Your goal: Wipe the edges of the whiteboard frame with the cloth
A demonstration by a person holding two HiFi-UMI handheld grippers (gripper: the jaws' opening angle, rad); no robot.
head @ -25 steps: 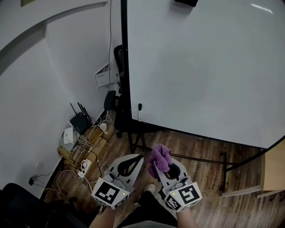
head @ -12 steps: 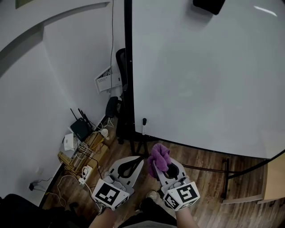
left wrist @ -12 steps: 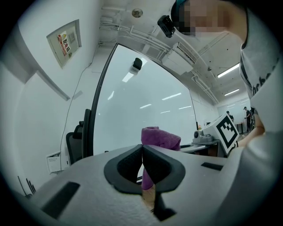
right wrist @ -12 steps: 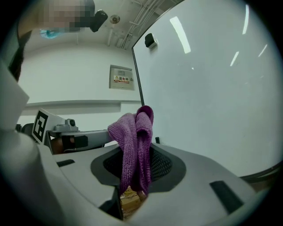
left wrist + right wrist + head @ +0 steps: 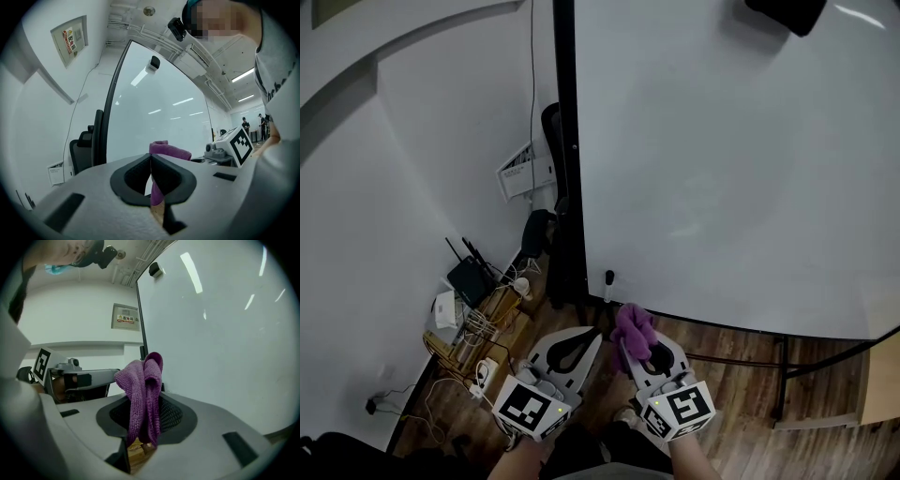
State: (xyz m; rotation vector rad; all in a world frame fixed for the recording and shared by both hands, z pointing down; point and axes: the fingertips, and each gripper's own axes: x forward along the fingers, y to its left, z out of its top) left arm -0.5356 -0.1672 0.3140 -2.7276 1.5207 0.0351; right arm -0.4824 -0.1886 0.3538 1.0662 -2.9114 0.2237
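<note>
A large whiteboard (image 5: pixel 731 159) on a stand fills the upper right of the head view. Its black frame edge (image 5: pixel 567 141) runs down the left side, and its bottom edge (image 5: pixel 741 326) slants lower right. My right gripper (image 5: pixel 630 337) is shut on a purple cloth (image 5: pixel 635 328), just below the board's lower left corner. The cloth (image 5: pixel 143 390) stands bunched between the jaws in the right gripper view. My left gripper (image 5: pixel 581 345) sits beside it to the left, shut and holding nothing. The cloth (image 5: pixel 168 151) shows beyond the left jaws.
A black marker (image 5: pixel 608 278) hangs at the board's lower left corner. A black office chair (image 5: pixel 551 131) stands behind the frame. On the floor at the left are a router (image 5: pixel 469 277), a power strip (image 5: pixel 483 370) and tangled cables. The stand's legs (image 5: pixel 783 375) cross the wood floor.
The view has shifted, so the board's bottom edge and marker sit lower and closer to the grippers. The right gripper with the cloth has crept slightly up toward the lower left corner.
</note>
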